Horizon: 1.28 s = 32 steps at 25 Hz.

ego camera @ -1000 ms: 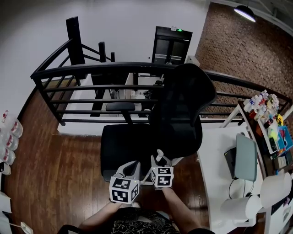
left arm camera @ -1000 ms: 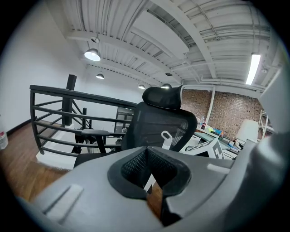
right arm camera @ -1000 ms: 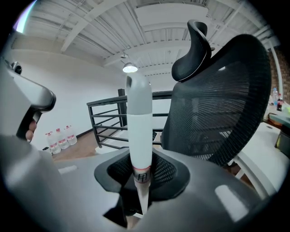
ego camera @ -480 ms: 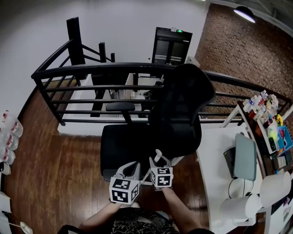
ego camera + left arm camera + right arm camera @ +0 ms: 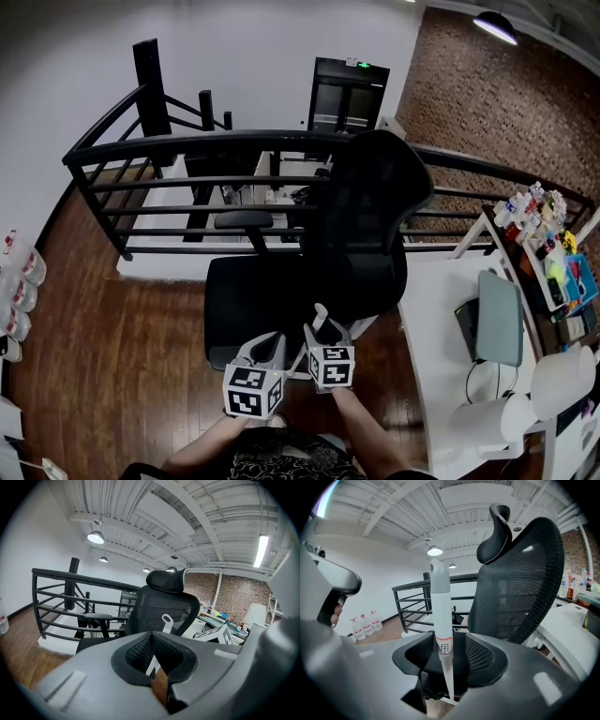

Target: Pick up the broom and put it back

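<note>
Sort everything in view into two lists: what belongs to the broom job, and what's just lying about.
Job:
- right gripper, jaws have just been opening
- broom handle, standing loose between those jaws
- left gripper, empty

Lying about:
- office chair
- black railing
- white desk
- water bottles

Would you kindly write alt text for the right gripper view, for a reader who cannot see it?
A pale broom handle stands upright between the jaws of the right tool, which have just been opening and stand clear of it. Behind are a black mesh office chair, a dark railing and water bottles by the wall.
</note>
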Tool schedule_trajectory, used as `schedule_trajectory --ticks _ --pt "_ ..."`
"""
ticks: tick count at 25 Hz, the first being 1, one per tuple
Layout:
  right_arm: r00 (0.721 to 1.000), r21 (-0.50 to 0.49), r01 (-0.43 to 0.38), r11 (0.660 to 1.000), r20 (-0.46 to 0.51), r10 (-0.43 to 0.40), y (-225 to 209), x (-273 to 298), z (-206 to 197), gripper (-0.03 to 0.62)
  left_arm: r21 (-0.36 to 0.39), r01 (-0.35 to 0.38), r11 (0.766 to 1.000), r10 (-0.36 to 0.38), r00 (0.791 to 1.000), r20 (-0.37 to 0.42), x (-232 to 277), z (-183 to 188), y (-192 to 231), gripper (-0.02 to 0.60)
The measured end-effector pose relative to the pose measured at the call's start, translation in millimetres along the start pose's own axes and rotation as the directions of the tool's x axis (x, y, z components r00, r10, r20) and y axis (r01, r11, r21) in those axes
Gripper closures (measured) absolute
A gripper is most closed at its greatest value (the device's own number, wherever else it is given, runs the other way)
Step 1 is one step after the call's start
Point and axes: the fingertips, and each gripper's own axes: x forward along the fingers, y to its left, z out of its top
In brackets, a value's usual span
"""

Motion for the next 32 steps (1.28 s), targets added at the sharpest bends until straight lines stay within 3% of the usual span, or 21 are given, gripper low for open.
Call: schedule_trajectory --ticks 11,24,32 --pt "0.997 0.001 -0.017 1.000 0.072 0.017 10.8 -47.3 19.0 0.409 -0.019 -0.032 0.999 0.032 0.999 0.024 -19.1 -4.0 -13.5 0.577" --pt "0.979 -0.047 -0.086 0.995 0.179 0.093 28.6 -149.7 35.2 0.587 -0.002 -0.073 0.997 0.073 0.995 0.067 -54.6 -22.5 -70.8 0.578" --pt "0.963 -0.068 -0.142 0.988 0.222 0.154 41.1 -215.6 28.6 0.594 -0.002 -0.089 0.996 0.089 0.992 0.092 -87.8 -43.5 -118.6 0.577"
